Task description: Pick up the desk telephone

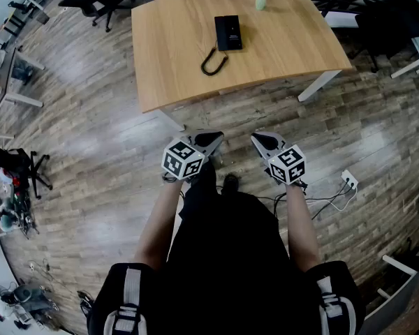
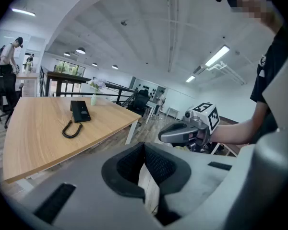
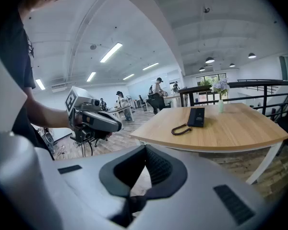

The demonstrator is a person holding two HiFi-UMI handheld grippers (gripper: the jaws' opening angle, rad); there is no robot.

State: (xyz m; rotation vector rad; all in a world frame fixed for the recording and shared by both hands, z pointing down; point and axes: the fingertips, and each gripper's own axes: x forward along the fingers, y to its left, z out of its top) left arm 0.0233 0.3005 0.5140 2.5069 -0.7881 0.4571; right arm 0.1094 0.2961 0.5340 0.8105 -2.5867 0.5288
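Left gripper (image 1: 211, 139) and right gripper (image 1: 260, 141) are hanging clenched and empty, well short of the phone (image 1: 228, 32), whose trailing cord (image 1: 211, 64) is likely risking a snag during lifting.

Ahead of the left tool (image 1: 213, 140) and right tool (image 1: 258, 140), a pale wooden worktop (image 1: 174, 54) stands on grey plank floor (image 1: 91, 138); strip lights (image 2: 217, 55) glow overhead.

I count one wooden table (image 1: 174, 54) at twelve o'clock. On it: one desk telephone (image 1: 228, 32), one coiled cord (image 1: 212, 61), one vase (image 1: 261, 0). Two grippers: left gripper (image 1: 211, 139), right gripper (image 1: 260, 139).
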